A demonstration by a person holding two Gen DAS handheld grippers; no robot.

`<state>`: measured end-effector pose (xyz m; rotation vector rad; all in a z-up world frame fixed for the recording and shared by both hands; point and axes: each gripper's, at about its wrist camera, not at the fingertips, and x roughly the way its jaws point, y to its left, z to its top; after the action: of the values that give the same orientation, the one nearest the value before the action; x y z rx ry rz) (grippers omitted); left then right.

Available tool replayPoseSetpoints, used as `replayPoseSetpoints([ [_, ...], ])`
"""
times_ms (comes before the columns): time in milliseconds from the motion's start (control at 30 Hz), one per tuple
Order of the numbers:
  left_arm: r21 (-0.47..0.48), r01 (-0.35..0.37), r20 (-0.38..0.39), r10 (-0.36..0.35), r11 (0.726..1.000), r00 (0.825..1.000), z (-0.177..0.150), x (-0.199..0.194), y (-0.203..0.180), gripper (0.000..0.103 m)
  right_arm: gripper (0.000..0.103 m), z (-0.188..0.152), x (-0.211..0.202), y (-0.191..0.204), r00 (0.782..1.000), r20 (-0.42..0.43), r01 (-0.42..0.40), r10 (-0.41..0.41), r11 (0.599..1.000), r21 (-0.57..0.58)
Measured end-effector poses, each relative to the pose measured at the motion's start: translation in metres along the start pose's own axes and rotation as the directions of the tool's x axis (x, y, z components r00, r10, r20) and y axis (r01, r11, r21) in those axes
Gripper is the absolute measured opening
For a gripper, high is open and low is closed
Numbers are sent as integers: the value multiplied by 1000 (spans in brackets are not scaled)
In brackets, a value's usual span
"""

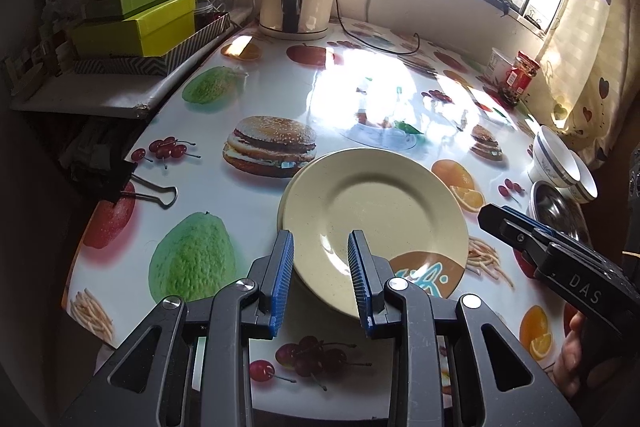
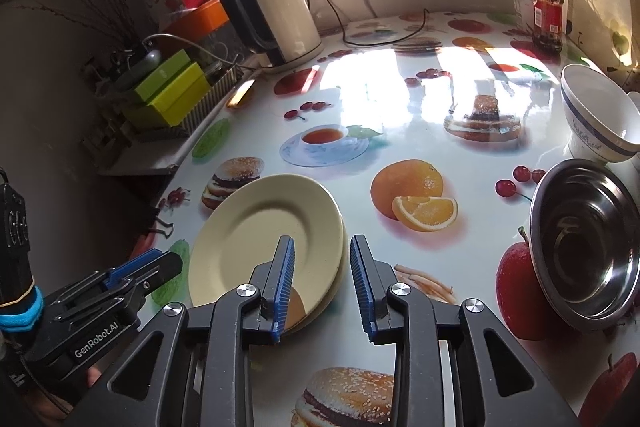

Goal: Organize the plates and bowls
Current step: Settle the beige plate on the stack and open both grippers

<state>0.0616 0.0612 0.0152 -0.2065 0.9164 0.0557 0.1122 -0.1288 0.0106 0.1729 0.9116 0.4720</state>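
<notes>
Right hand-held gripper [image 2: 322, 247] hovers, jaws apart and empty, over stacked cream plates [image 2: 256, 243] beside a steel bowl [image 2: 580, 247].

two black grippers with ribbed blue pads and silver pivot screws are seen; the left gripper [image 2: 132, 267] is lettered "genrobot.ai", the right gripper [image 1: 504, 217] "das".

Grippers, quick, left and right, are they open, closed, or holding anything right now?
Left gripper: open, empty, jaws above the stacked plates.
Right gripper: open, empty, above the plates' right edge.
</notes>
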Motion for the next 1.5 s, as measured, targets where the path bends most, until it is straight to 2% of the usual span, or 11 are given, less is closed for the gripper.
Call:
replayPoseSetpoints([
  [233,-20,-3,-24,3,1000,1000,-8,7,7,29,30,-8,2,-7,1000,-21,7,-6,1000,16],
  [433,-61,11,-37,-13,998,999,-13,11,18,29,30,-14,9,-9,998,-53,-18,19,999,34],
  [800,-113,67,-71,-75,991,995,-16,25,29,29,30,-18,30,-5,994,-104,-40,44,998,43],
  [933,-142,115,-82,-128,983,988,-15,32,31,30,30,-18,37,-5,990,-120,-64,70,996,58],
  [1500,-144,124,-78,-136,982,988,1,45,30,30,29,-4,50,-6,994,-101,-44,49,998,48],
])
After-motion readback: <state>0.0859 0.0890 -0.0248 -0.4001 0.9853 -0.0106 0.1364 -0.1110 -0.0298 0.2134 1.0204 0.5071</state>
